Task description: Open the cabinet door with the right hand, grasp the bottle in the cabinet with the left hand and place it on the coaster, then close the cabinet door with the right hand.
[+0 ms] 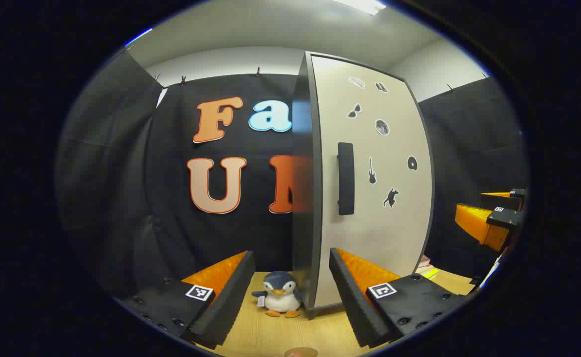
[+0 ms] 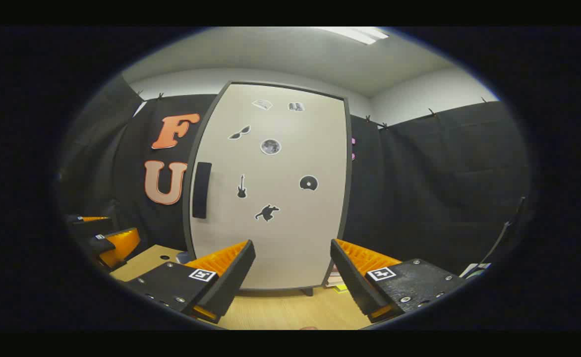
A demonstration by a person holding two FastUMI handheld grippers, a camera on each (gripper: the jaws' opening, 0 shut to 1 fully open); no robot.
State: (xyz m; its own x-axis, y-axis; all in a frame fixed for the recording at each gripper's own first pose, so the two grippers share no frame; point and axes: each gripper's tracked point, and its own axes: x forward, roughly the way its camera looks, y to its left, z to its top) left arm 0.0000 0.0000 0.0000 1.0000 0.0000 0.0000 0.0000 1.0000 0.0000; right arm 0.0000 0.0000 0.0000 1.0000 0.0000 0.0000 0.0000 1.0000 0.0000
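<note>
We see the tall handle up and left of our right gripper, fingers wide.

Left hand-held gripper: two wedge-shaped fingers with ribbed inner faces, flat black mounts with round screws, a square black-and-white marker tag on each; right hand-held gripper: same build, same tags, same screws

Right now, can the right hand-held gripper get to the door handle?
Probably yes. The right hand-held gripper is open and faces the closed door. The handle sits up and to its left, with nothing in front of it.
</note>
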